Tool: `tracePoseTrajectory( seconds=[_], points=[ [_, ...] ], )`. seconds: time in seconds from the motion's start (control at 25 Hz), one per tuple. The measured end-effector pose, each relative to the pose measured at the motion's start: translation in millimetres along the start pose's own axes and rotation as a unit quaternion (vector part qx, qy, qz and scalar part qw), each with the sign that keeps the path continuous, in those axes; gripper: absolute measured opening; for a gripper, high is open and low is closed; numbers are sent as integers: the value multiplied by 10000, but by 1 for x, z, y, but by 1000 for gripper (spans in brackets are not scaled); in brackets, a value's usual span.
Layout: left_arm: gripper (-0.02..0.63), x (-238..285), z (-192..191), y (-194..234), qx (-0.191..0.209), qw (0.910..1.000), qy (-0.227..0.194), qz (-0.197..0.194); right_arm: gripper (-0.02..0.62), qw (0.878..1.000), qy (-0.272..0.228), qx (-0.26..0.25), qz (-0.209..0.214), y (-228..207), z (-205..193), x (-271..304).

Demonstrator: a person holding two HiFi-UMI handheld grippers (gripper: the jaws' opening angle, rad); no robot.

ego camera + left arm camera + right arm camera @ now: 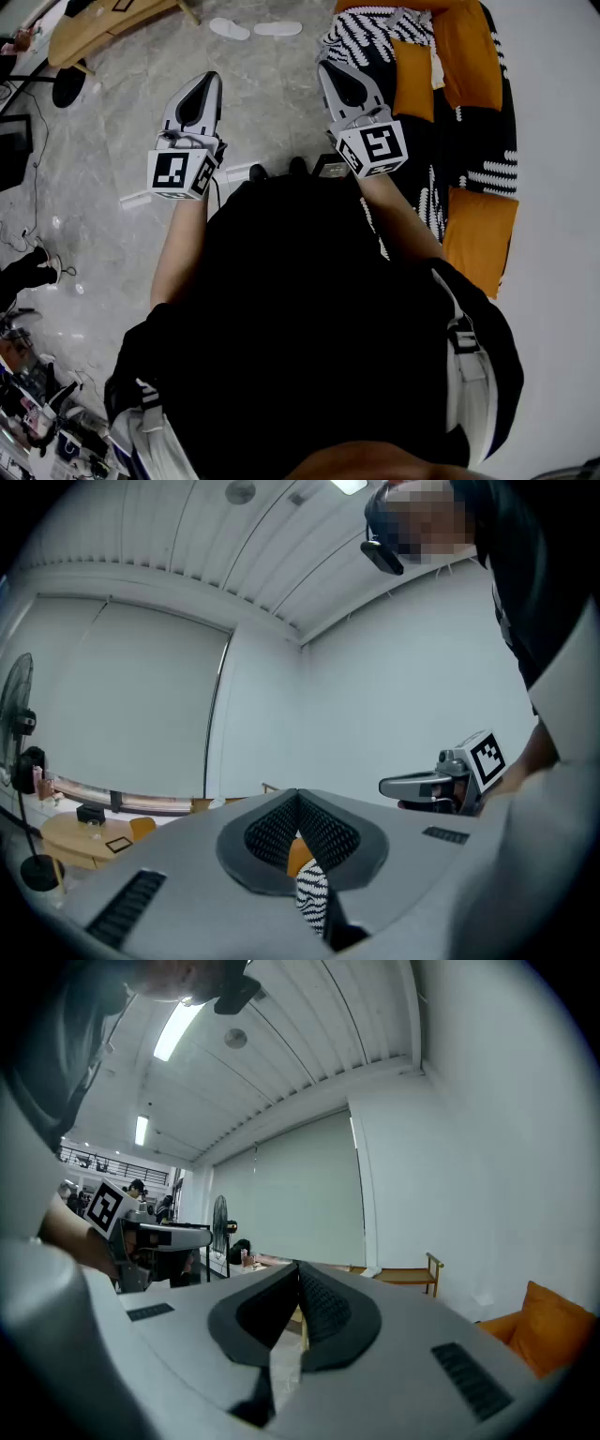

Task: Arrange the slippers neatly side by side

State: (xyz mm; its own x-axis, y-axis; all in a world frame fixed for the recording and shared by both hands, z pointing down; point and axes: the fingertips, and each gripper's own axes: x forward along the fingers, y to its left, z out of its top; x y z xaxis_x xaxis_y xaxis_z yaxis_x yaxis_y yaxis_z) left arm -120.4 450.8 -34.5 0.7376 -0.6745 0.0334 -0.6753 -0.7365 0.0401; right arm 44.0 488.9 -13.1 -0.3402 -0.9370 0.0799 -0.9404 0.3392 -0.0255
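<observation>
My left gripper (210,84), right gripper (330,71): both jaws pressed together, holding nothing, just left of orange-cushioned couch (469,112). Two white slippers (230,28) on floor, left of couch's far end.

Even, cool indoor light, with wide-angle bending throughout.
Ceiling strips (174,1027) glare white in the right gripper view; the floor (272,103) shows a soft sheen and shadows are faint. Both gripper views curve hard and go black at the corners; the dark shirt (309,309) loses detail.
</observation>
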Motion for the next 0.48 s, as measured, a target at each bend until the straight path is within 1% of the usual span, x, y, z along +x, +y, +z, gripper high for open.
tracePoseTrajectory(
  seconds=[0.32, 0.4, 0.48],
  points=[
    [15, -16, -7, 21, -394, 9989, 75, 241, 32, 9999, 68, -69, -35, 8, 5, 10],
    [15, -22, -3, 25, -525, 9983, 27, 238, 32, 9999, 98, -15, -57, 8, 4, 9],
    [15, -27, 7, 29, -638, 9977, -105, 193, 32, 9999, 91, 58, -55, 3, 5, 11]
  ],
)
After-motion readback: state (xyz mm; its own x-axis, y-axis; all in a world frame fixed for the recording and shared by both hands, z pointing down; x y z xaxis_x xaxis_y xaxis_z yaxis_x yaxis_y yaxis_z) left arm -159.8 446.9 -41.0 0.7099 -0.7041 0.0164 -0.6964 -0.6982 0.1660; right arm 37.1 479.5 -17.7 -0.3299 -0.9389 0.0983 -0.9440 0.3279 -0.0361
